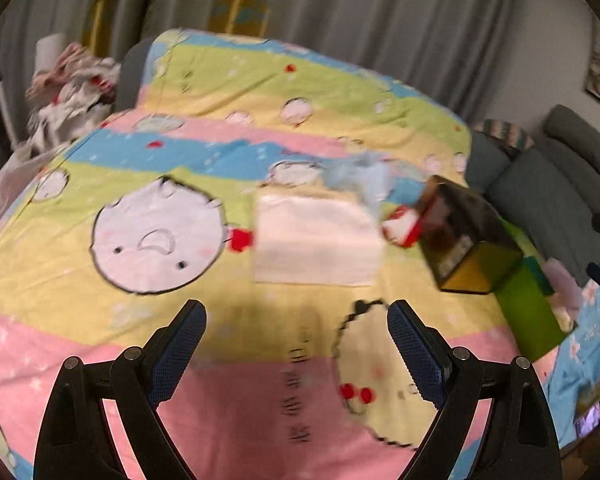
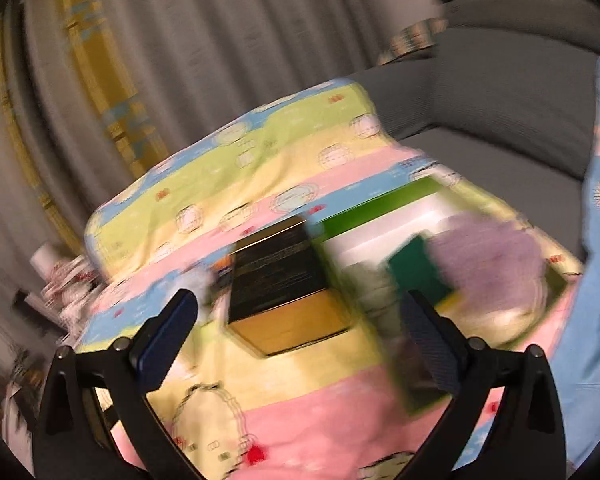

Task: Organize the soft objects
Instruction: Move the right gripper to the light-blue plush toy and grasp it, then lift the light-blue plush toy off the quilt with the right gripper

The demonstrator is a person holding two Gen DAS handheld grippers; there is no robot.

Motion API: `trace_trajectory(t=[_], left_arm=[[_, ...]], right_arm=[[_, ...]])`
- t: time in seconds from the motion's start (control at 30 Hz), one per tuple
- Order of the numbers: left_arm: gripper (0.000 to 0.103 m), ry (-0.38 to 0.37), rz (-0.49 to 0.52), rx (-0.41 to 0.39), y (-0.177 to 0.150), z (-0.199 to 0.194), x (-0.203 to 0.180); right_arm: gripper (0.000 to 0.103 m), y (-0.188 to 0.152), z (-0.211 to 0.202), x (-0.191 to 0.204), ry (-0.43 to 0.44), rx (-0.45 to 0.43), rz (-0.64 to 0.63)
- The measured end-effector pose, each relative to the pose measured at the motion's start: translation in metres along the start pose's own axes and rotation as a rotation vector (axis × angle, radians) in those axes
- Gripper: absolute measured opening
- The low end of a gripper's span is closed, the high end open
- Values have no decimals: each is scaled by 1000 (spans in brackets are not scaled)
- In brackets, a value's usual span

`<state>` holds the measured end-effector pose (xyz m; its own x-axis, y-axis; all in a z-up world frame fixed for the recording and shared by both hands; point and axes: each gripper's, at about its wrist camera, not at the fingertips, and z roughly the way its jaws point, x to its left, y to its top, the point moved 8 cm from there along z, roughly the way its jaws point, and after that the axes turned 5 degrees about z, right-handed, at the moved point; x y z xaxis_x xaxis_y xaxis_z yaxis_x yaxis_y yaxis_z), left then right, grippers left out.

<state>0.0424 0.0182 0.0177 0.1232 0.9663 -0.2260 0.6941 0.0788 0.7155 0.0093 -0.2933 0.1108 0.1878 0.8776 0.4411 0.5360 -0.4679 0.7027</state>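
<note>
While both pictures are blurred, the main things can be told. In the left wrist view the left gripper (image 1: 296,344) hangs over a striped cartoon bedsheet (image 1: 204,80) with its 2 fingers spread wide and nothing between them. Beyond it, a folded white cloth (image 1: 316,240) lies flat on the sheet. Just at its far right corner lies a light blue soft thing (image 1: 364,178), and at its right edge a small red and white object (image 1: 400,226); what these 2 are I cannot tell. Further right stands a dark box with a yellow side (image 1: 466,240), tilted, and next to it a green box (image 1: 530,312) with a pale purple soft thing (image 1: 560,276) at its far side. At the far left a crumpled patterned cloth (image 1: 68,92) lies in front of the grey curtain (image 1: 380,12).

In the right wrist view the right gripper (image 2: 300,332) also has its 2 fingers spread apart and holds nothing. The dark box (image 2: 280,276) is just beyond them, the green box (image 2: 380,204) behind it on the right, with a purple fluffy thing (image 2: 492,264) and a dark green piece (image 2: 416,268) in it. A grey sofa (image 2: 500,100) is at the far right.
</note>
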Motion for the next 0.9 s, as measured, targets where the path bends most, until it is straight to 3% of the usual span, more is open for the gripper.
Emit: trace_trajectory(t=[0.13,0.2,0.4,0.57,0.77,0.83,0.9], left_arm=[[92,15,-38,-34,6,-3,16],[92,38,-46,-24,6,0,24],[92,70,-107,5,4,-1,46],[92,63,-144,21,4,-2,57],[92,55,-137,32,7,-1,61],[92,50,-151,40,6,1,63],[92,45,-170,48,5,2,65]], right_arm=[[81,-18,32,55,114,127,-47],[79,-22,57,89,146,181,-82],[80,-26,143,149,61,323,-154],[86,-28,226,154,-95,439,-169],[85,-30,274,135,-187,456,-83],[72,-31,283,129,-195,462,-65],[64,-34,291,130,-146,482,-35]])
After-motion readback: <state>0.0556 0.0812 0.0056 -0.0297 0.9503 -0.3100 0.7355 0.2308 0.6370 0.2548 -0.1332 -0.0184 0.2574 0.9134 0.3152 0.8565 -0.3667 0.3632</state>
